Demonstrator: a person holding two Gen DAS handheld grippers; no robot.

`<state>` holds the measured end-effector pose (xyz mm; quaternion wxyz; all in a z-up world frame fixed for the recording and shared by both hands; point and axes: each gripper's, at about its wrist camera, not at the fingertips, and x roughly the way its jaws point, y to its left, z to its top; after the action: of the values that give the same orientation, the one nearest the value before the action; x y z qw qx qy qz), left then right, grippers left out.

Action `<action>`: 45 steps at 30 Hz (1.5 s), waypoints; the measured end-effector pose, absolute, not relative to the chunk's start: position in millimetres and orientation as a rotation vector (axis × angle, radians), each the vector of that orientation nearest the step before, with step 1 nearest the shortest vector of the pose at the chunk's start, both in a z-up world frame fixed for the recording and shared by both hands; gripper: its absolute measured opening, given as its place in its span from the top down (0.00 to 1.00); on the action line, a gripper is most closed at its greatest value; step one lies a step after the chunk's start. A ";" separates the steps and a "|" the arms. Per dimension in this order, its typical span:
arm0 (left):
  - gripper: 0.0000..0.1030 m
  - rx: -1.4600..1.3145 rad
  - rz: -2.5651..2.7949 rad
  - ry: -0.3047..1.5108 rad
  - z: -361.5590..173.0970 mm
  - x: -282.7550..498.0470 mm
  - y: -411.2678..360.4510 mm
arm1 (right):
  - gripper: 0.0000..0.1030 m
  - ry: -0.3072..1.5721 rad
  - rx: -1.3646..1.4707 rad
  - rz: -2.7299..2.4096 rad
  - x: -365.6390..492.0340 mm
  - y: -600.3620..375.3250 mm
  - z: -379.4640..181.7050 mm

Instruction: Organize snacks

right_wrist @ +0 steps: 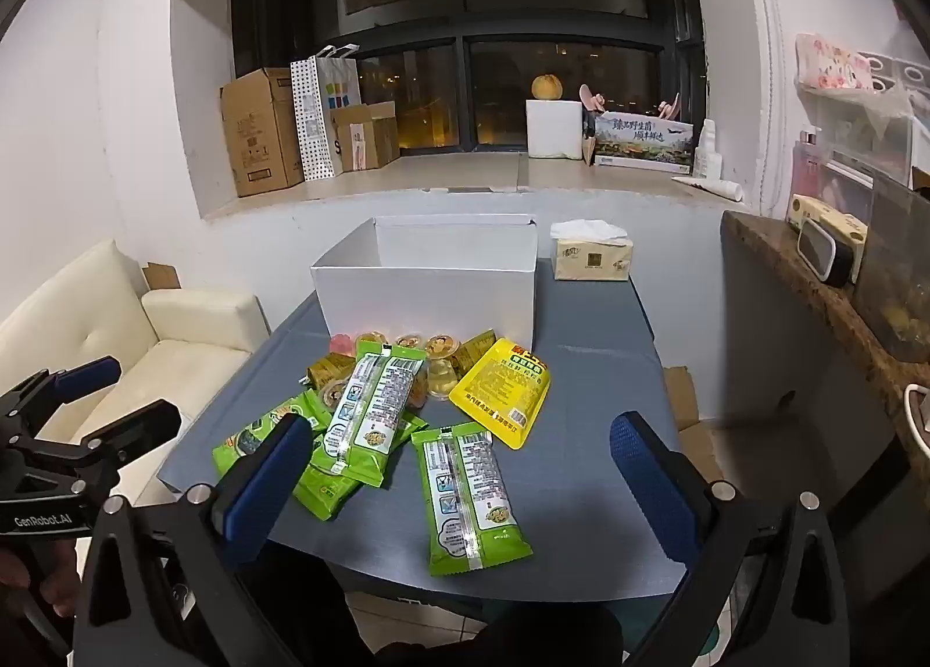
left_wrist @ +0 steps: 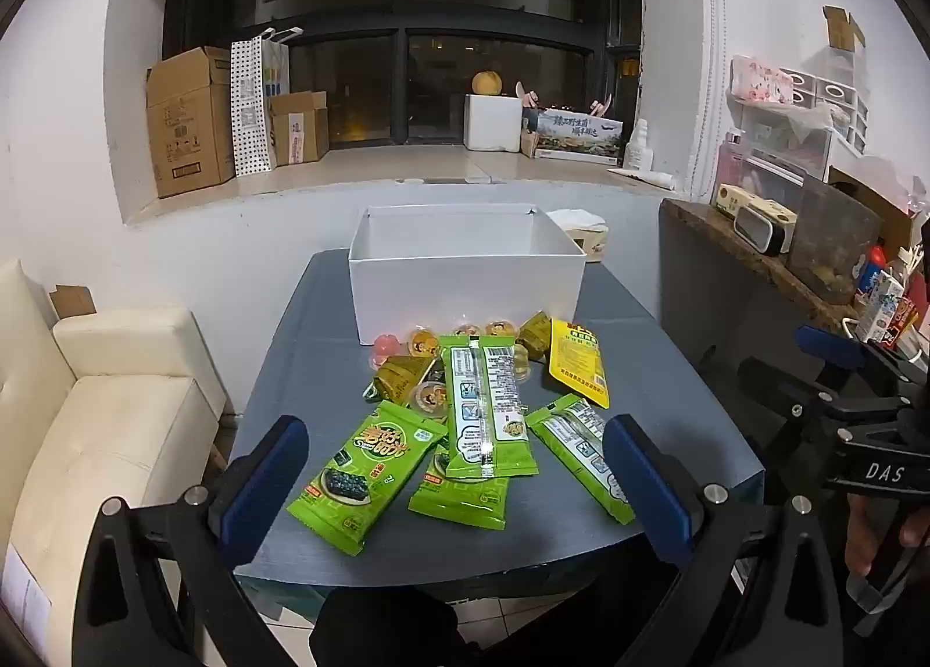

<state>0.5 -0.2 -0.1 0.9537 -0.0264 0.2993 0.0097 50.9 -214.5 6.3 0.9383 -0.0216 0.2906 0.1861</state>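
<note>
Several green seaweed snack packets (left_wrist: 485, 405) (right_wrist: 465, 498) lie in a loose pile on the grey-blue table (left_wrist: 325, 376) (right_wrist: 587, 376). A yellow packet (left_wrist: 578, 361) (right_wrist: 503, 391), small jelly cups (left_wrist: 421, 342) (right_wrist: 439, 346) and olive-wrapped pieces (left_wrist: 398, 376) lie beside them. An empty white box (left_wrist: 465, 266) (right_wrist: 430, 283) stands behind the pile. My left gripper (left_wrist: 456, 484) is open and empty above the near table edge. My right gripper (right_wrist: 459, 484) is open and empty over the nearest green packet. Each gripper also shows in the other's view, the left gripper (right_wrist: 87, 405) and the right gripper (left_wrist: 843, 376).
A tissue pack (right_wrist: 592, 259) (left_wrist: 590, 236) sits on the table right of the box. A cream sofa (left_wrist: 116, 411) (right_wrist: 174, 330) stands left. A cluttered brown counter (left_wrist: 784, 266) (right_wrist: 825, 306) stands right. Cardboard boxes (left_wrist: 189, 120) line the window sill behind.
</note>
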 end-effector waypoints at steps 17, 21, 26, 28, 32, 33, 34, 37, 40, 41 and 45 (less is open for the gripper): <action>0.00 -0.062 0.018 0.594 5.8 1.6 4.8 | 0.00 0.591 -0.059 0.387 51.5 -210.3 8.5; 0.00 -0.062 0.018 0.594 5.4 2.0 4.1 | 0.00 0.590 -0.060 0.387 51.7 -210.0 8.9; 0.00 -0.061 0.019 0.592 5.3 0.7 4.4 | 0.00 0.588 -0.060 0.389 50.9 -209.9 8.8; 0.00 -0.061 0.019 0.594 5.5 0.8 4.3 | 0.00 0.590 -0.061 0.388 51.0 -209.8 9.2; 0.00 -0.059 0.018 0.593 6.5 -0.4 4.0 | 0.00 0.590 -0.061 0.391 49.5 -209.6 9.3; 0.00 -0.058 0.019 0.593 6.7 -0.9 3.9 | 0.00 0.590 -0.061 0.391 49.1 -209.7 9.1; 0.00 -0.058 0.019 0.594 6.0 -0.9 3.9 | 0.00 0.591 -0.060 0.392 49.2 -209.8 8.8; 0.00 -0.057 0.020 0.595 5.8 -1.0 3.7 | 0.00 0.591 -0.059 0.394 48.9 -209.7 8.7; 0.00 -0.052 0.012 0.596 5.6 -1.5 2.3 | 0.00 0.592 -0.059 0.398 48.9 -209.6 8.5; 0.00 -0.050 0.010 0.595 5.9 -2.1 1.7 | 0.00 0.592 -0.059 0.398 48.7 -209.2 8.3; 0.00 -0.047 0.010 0.594 7.2 -2.9 1.2 | 0.00 0.590 -0.061 0.402 48.4 -209.0 8.7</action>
<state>-2.9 1.2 7.2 0.9560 -0.0231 0.2924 0.0048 48.4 -209.0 8.7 0.9365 -0.0296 0.2889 0.1967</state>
